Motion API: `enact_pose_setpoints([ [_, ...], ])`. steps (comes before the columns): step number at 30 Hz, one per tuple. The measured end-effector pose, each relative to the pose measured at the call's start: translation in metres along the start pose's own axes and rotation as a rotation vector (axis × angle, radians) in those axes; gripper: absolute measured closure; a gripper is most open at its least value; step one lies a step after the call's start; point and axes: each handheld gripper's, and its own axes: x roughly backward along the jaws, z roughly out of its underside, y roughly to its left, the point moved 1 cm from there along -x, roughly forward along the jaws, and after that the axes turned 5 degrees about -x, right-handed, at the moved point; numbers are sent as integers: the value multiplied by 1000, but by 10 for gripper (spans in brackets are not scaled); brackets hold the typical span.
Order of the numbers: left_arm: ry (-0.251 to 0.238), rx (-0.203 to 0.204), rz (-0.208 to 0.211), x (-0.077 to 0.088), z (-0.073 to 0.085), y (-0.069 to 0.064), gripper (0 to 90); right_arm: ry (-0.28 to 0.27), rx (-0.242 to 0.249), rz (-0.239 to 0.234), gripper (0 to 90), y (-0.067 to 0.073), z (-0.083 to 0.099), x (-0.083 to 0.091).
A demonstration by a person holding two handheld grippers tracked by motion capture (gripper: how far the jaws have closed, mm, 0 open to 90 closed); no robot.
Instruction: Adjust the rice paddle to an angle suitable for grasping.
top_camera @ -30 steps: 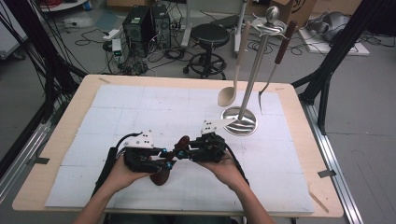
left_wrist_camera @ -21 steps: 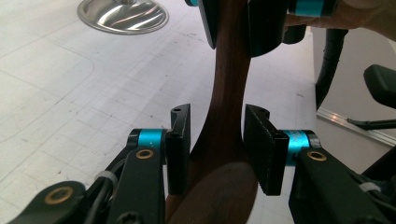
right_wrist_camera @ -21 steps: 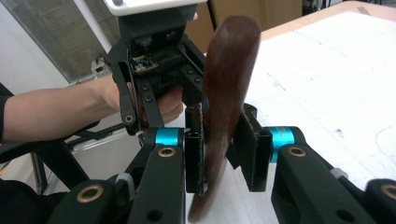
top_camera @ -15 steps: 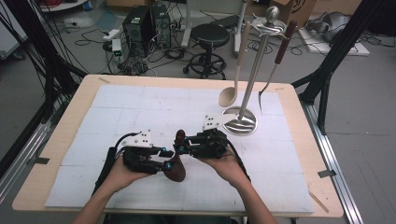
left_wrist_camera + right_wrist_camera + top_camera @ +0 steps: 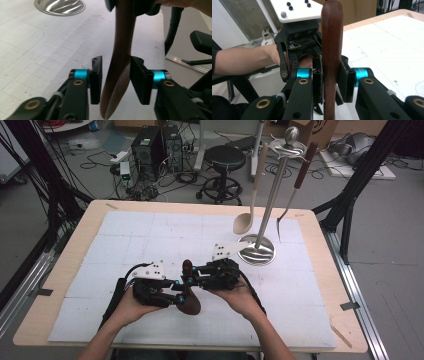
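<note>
Wooden spoon [image 5: 187, 296] held between both grippers above the near table [image 5: 90, 227] | left gripper [image 5: 116, 80]: jaws just closing, one pad touching the spoon, the other just apart | right gripper [image 5: 329, 80]: clamped on the handle | utensil stand [image 5: 257, 251] beyond, well apart

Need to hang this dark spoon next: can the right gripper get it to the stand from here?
Probably yes: the right gripper is clamped on the spoon, and bare mat lies between it and the stand.
</note>
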Motion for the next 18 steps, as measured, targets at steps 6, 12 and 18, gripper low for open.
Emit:
enact_pose_setpoints([
  [6, 1, -9, 0, 0, 0, 0, 694, -15, -4, 7, 759, -1, 3, 1],
  [12, 11, -13, -1, -2, 1, 0, 693, -45, 3, 27, 755, 0, 8, 2],
  [18, 19, -15, 5, -4, 2, 0, 652, -55, 22, 33, 760, 2, 9, 2],
])
